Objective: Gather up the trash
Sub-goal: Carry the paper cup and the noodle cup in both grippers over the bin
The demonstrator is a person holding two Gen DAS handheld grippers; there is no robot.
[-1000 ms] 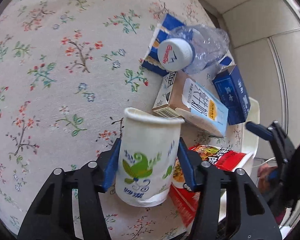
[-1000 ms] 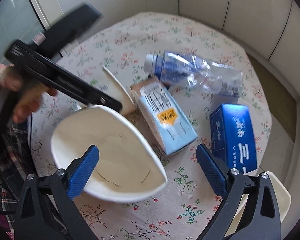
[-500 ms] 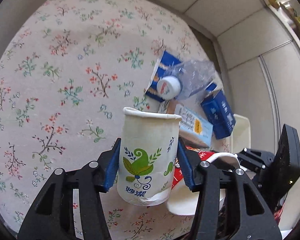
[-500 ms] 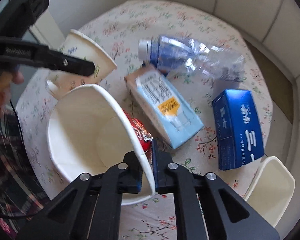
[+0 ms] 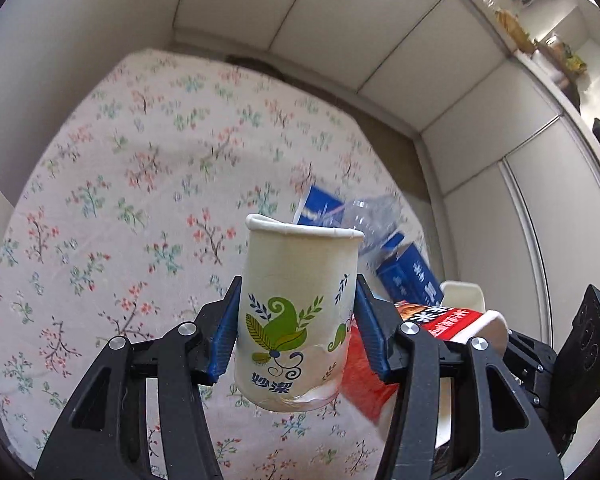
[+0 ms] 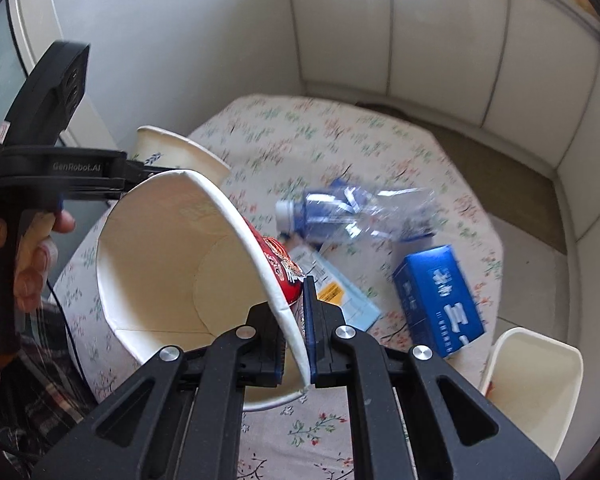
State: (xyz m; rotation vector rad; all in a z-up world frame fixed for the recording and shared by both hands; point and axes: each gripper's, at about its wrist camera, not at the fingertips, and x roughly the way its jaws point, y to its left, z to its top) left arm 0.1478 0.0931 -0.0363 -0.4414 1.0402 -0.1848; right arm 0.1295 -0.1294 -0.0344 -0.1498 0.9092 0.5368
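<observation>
The round worktop (image 6: 380,152) under its floral cloth carries the uncollected trash: a crushed clear bottle (image 6: 364,210) lying on its side, a blue carton (image 6: 440,300) beside it, and a pale blue carton (image 6: 340,292) partly hidden. The right hand-held gripper (image 6: 296,344) is closed thin on the rim wall of a large red-printed noodle cup (image 6: 172,264), whose open mouth tilts up and toward the left. The left hand-held gripper (image 5: 296,332) clamps a smaller paper cup (image 5: 296,312) by its sides, upright, both cups raised off the worktop. In the right view the paper cup sits just beyond the noodle cup's far rim, so nesting it probably needs the left hand to bring it base-first into that mouth.
</observation>
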